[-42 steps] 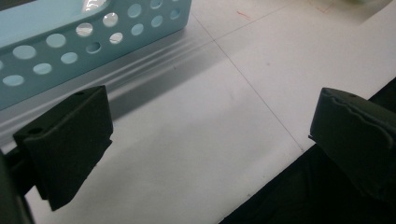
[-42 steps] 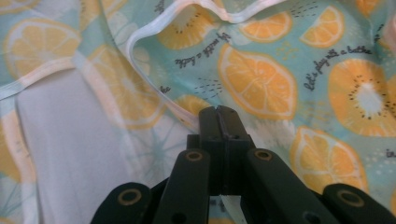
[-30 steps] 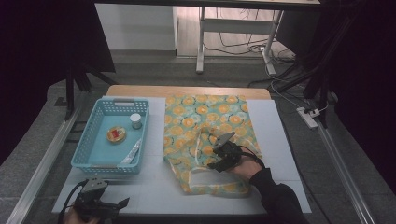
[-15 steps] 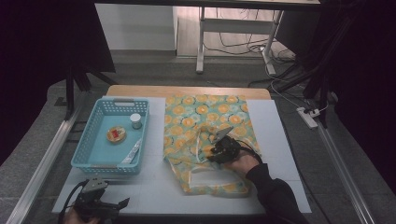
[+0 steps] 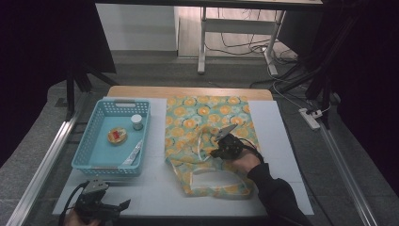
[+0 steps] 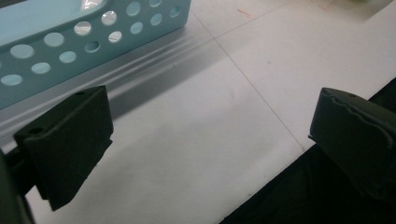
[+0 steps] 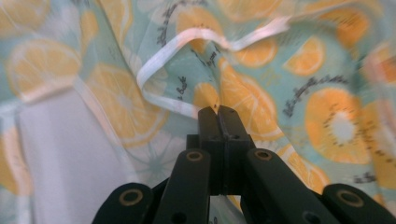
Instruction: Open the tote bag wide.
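Lying flat across the middle of the white surface [image 5: 282, 141], the orange-slice print cloth bag [image 5: 207, 122] reaches from the far edge almost to the near one, with its white strap [image 7: 187, 39] looping over the fabric. Dark script runs in arcs around the printed fruit slices, but it is too blurred to read. The right gripper [image 5: 219, 142] rests on the bag near its right side; its jaws have just been closing and now stand pressed together, pinching a fold of the printed fabric beside the strap. The person's dark sleeve [image 5: 277, 197] leads to it from the near right.

To the left of the bag sits a light blue perforated basket [image 5: 87, 146], holding a small white-capped jar [image 5: 137, 122], a round item with a red centre [image 5: 116, 135] and a slim packet [image 5: 133, 154]; no label on them is legible. At the near left corner, the left gripper [image 5: 123, 205] hovers just above bare surface, jaws spread wide with nothing between them.
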`<state>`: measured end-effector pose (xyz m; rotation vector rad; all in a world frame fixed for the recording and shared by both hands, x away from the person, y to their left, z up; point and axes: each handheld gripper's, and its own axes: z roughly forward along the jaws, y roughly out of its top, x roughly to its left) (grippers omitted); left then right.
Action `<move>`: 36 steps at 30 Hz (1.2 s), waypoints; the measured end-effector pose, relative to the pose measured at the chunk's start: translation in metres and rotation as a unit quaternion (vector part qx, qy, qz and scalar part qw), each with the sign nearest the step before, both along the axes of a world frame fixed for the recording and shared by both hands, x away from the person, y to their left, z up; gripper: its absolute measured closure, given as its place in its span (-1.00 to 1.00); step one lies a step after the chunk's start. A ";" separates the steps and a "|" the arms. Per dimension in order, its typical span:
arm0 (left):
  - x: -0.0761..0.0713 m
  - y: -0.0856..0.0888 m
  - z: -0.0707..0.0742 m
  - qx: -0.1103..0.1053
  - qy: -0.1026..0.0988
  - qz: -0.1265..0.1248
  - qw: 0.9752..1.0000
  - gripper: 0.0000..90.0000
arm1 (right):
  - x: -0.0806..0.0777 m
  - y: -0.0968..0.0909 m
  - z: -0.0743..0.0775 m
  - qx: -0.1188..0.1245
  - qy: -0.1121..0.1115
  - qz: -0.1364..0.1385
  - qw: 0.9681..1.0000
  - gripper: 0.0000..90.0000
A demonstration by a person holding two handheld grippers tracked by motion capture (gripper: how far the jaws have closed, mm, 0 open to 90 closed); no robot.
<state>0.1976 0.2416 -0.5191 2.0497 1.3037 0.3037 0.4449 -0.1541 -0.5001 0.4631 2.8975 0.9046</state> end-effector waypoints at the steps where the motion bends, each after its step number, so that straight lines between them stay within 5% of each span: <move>1: 0.000 0.000 0.000 0.000 0.000 0.000 1.000 -1.00 | 0.000 -0.001 0.003 0.007 0.002 -0.004 1.000 1.00; 10: 0.000 0.000 0.000 0.000 0.000 0.000 1.000 -1.00 | 0.005 -0.001 0.033 0.036 0.005 -0.017 0.999 0.99; 16: 0.000 0.000 0.000 0.000 0.000 0.000 1.000 -1.00 | 0.002 0.000 0.023 0.021 0.001 -0.017 1.000 1.00; 20: 0.000 0.000 0.000 -0.001 0.000 0.000 1.000 -1.00 | 0.003 -0.001 0.025 0.037 0.008 -0.020 0.999 1.00; 28: 0.000 0.000 0.000 -0.001 -0.001 -0.001 1.000 -1.00 | 0.008 0.003 0.059 0.074 0.008 -0.024 0.997 1.00; 36: 0.000 0.001 0.000 -0.005 -0.002 -0.001 1.000 -1.00 | 0.017 0.018 0.090 0.075 -0.025 -0.031 0.996 1.00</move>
